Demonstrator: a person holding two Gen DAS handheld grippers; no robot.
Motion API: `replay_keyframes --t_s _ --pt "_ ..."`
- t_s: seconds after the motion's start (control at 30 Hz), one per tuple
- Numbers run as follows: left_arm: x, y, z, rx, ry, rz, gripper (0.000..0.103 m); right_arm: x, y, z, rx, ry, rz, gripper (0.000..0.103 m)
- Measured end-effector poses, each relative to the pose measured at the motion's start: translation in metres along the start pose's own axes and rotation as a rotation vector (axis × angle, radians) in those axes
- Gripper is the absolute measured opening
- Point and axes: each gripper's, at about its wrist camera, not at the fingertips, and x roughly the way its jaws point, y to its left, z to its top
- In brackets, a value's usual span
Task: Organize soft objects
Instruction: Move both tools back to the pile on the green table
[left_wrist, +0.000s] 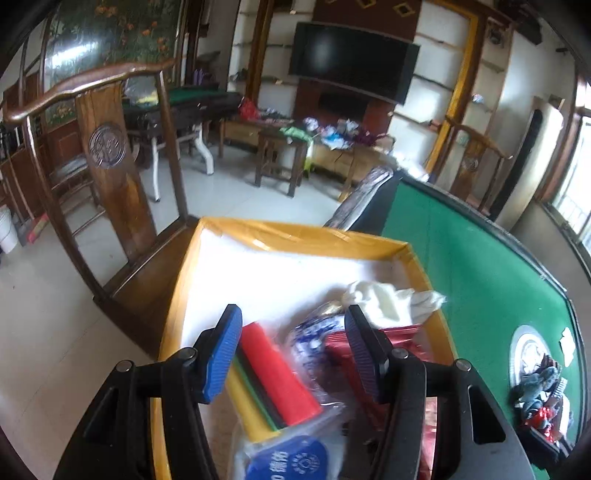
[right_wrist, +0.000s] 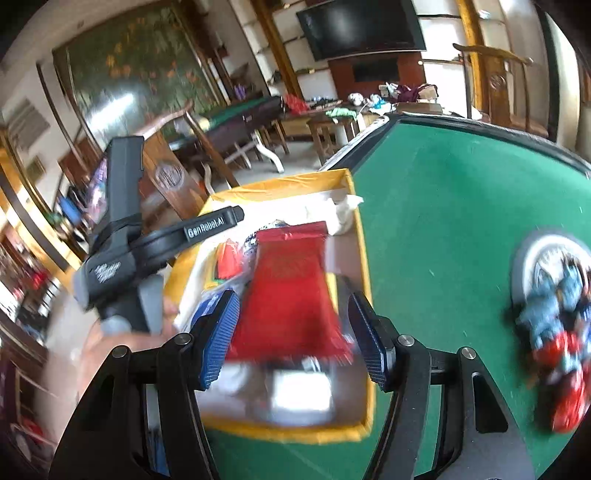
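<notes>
Right wrist view motion-blurred: red pouch (right_wrist: 291, 295) smeared at lower end, print unreadable. Pale items under it in yellow box (right_wrist: 364, 266) too blurred to identify. Toy pile (right_wrist: 557, 332) on green table (right_wrist: 443, 206) smeared. Left wrist view: plastic packet (left_wrist: 284, 435) cut off by bottom edge, blue label partly legible only. Red pouch mostly hidden behind right finger (left_wrist: 364, 354).

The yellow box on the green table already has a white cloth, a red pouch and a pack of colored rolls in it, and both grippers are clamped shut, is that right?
Not quite: both grippers are open. The left gripper and right gripper each show blue pads spread apart in their own wrist views. The rest holds: the yellow box on the green table holds the white cloth, red pouch and pack of colored rolls.
</notes>
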Motion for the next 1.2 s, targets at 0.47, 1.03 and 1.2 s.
replay_keyframes --t_s 0.47,1.03,1.2 --pt "-0.047 -0.064 -0.018 0.183 -0.174 -0.149 0.058 -0.15 -0.179 -0.066 0.298 -0.27 -0.274 0.062" --pt "-0.048 -0.266 -0.139 0.427 0.409 -0.61 0.072 -0.184 -0.307 -0.109 0.728 -0.351 -0.2 0.062" --pt "-0.038 -0.291 -0.161 0.424 0.45 -0.576 0.072 -0.184 -0.305 -0.103 0.711 -0.36 -0.187 0.062"
